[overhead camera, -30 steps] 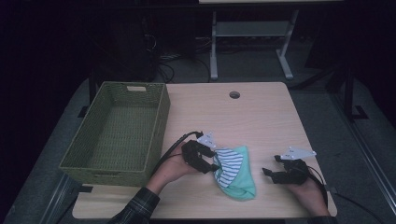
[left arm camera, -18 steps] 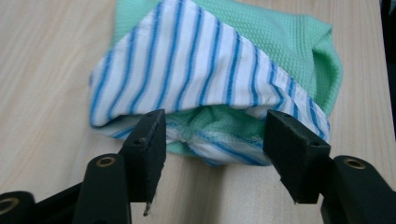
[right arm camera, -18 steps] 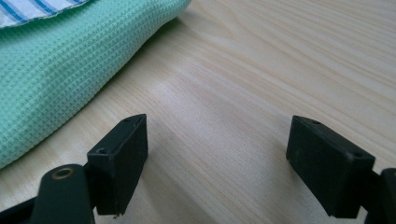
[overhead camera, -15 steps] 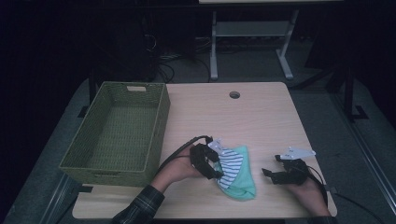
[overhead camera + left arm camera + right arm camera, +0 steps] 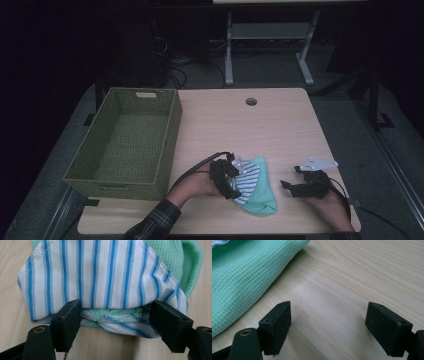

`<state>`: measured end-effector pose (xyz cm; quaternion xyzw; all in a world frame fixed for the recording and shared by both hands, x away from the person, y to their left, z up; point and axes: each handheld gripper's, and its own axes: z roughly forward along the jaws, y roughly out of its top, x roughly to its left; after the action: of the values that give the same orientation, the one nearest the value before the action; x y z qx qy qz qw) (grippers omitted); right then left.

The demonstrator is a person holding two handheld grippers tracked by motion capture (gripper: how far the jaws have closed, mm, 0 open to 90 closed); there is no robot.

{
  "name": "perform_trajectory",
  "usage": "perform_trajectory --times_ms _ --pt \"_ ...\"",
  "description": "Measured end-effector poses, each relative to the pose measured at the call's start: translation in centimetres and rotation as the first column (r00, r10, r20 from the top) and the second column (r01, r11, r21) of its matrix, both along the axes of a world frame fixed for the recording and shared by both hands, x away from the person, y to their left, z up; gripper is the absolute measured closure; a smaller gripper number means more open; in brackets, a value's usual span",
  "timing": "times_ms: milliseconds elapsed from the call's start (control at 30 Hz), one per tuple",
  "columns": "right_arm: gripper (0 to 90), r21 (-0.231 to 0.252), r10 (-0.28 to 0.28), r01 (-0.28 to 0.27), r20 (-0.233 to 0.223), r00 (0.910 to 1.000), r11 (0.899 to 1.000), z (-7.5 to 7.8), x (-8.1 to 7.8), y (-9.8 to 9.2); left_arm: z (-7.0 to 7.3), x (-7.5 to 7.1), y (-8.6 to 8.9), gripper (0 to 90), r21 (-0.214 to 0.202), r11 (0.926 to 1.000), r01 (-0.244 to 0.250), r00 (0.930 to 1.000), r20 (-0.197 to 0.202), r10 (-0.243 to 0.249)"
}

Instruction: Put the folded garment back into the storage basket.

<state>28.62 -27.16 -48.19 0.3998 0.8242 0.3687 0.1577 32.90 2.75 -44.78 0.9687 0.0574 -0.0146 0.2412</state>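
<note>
Here, striped cloth (image 5: 100,272) between left gripper (image 5: 115,322), jaws just opening, apart, pads off it.

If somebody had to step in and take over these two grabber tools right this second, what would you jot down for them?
Left gripper: jaws have just been opening and stand wide at the near edge of the folded cloth bundle, its blue-striped white layer on top of the green one; the pads do not press it.
Right gripper: open, nothing between the jaws, over bare table beside the bundle's green edge.
Bundle lies on the table between the two grippers, near the person's side.
Wicker basket sits at the left, nothing in it.
Done: cloth looks folded.
Left, probably: grip the bundle and move it into the basket.
</note>
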Motion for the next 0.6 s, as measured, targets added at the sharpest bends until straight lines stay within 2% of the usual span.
perform_trajectory --times_ms 200,367,433,600 --pt "20.6 0.000 -0.002 0.002 0.000 1.0000 1.000 0.00 0.01 0.02 -0.24 -0.16 -0.08 22.0 0.010 0.9999 0.011 0.9996 0.026 -0.011" --pt "20.6 0.000 -0.004 0.004 0.000 1.0000 1.000 0.00 0.01 0.03 -0.21 -0.35 -0.21 24.4 0.025 0.9997 0.008 0.9988 0.048 -0.009" --pt "20.6 0.000 -0.004 0.004 0.000 1.0000 1.000 0.00 0.01 0.03 -0.16 -0.42 -0.25 27.4 0.028 0.9996 0.004 0.9985 0.055 -0.006" --pt "20.7 0.000 -0.004 0.004 -0.001 1.0000 1.000 0.00 0.01 0.04 0.11 -0.52 -0.31 46.3 0.019 0.9997 -0.011 0.9980 0.062 0.010"
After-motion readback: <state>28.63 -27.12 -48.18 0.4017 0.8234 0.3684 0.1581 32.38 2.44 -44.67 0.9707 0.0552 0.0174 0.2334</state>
